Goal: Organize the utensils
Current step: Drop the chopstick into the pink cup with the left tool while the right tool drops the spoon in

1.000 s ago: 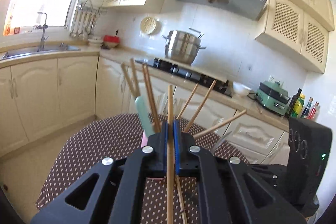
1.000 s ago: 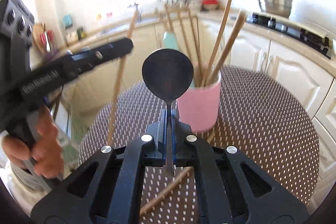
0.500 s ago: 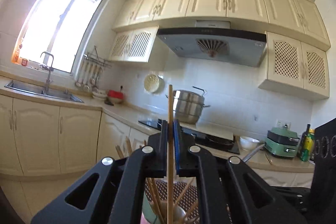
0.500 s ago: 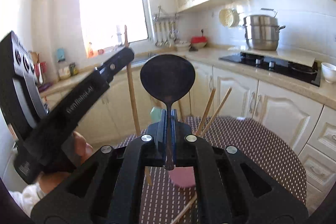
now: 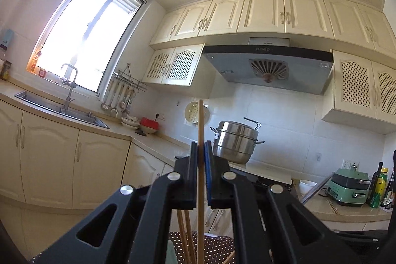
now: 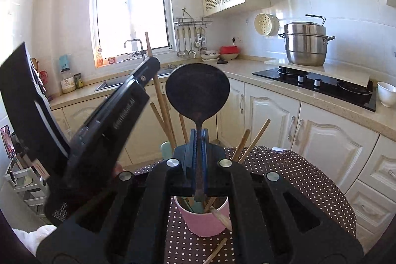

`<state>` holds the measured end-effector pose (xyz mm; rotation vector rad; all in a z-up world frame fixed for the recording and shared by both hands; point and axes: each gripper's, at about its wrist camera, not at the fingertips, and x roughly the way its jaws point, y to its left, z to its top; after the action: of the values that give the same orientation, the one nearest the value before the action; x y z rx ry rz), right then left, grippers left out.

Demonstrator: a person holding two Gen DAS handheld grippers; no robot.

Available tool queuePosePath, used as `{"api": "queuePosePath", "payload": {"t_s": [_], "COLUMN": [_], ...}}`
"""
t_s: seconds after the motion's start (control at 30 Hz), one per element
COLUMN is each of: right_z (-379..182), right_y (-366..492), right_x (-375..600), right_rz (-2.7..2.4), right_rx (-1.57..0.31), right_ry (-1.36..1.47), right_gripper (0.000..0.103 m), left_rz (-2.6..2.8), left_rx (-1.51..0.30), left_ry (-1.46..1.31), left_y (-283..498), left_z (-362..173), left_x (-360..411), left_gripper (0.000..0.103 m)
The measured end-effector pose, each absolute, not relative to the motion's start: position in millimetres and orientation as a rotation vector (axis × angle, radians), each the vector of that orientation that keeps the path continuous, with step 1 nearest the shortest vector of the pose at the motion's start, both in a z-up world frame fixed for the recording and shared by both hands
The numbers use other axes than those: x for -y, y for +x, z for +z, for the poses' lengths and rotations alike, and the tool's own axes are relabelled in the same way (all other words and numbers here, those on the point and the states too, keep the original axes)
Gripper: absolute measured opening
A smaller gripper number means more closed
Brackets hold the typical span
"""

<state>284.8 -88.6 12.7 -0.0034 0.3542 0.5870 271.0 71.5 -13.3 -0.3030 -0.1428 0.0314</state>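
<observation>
- Here, on my left, my left hand-held gripper (image 5: 201, 160) is clamped tight on a single wooden chopstick (image 5: 201, 130), which stands upright through the jaws. I judge I hold it vertical so its lower end can go straight down among the other sticks.
- In the right view that same left hand-held gripper (image 6: 148, 66) slants up from the lower left, with the chopstick (image 6: 148, 41) poking out above its tip. White lettering runs along its side, but it is too blurred for me to read.
- Further right, the pink cup (image 6: 205, 222) stands on the dotted table (image 6: 297, 177), just below my right jaws. It already carries several chopsticks and a pale green handle, all leaning outward like a fan, so it reads as the collecting place.
- One loose chopstick (image 6: 215, 250) lies on the table in front of the cup, not yet gathered.
- My right hand-held gripper (image 6: 198, 145) is closed narrow on the stem of a dark spoon (image 6: 197, 93), bowl up, handle end pointing down towards the cup's mouth, probably ready to drop in.
- Far right, the range hood (image 5: 267, 63) carries a small brand mark I cannot make out.
</observation>
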Motion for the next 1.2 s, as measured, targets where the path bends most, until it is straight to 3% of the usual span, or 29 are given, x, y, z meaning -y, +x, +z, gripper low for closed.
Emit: {"api": "queuePosePath", "payload": {"t_s": [0.23, 0.33, 0.47, 0.73, 1.1, 1.2], "right_z": [12.1, 12.3, 11.7, 10.7, 8.6, 8.0], "right_y": [291.8, 293.9, 299.8, 305.6, 306.0, 304.7], "right_x": [87.1, 85.7, 83.4, 76.0, 72.6, 72.7], "right_rz": [0.598, 0.609, 0.612, 0.622, 0.607, 0.603], "right_rx": [-0.373, -0.386, -0.417, -0.464, -0.484, -0.488], "right_ry": [-0.005, -0.002, -0.006, -0.03, -0.03, -0.028], "right_gripper": [0.004, 0.004, 0.004, 0.004, 0.006, 0.011], "left_rz": [0.019, 0.003, 0.013, 0.033, 0.013, 0.009], "left_rx": [0.048, 0.019, -0.021, -0.171, -0.23, -0.241], "left_ry": [-0.321, -0.328, -0.304, -0.295, -0.266, -0.261], "left_y": [283.4, 281.7, 275.3, 271.5, 260.4, 256.0], "left_z": [-27.8, -30.4, -31.3, -38.7, -37.9, -36.6], "left_x": [-77.8, -82.0, -86.7, -102.9, -104.6, -105.0], "left_gripper": [0.009, 0.036, 0.036, 0.046, 0.057, 0.059]}}
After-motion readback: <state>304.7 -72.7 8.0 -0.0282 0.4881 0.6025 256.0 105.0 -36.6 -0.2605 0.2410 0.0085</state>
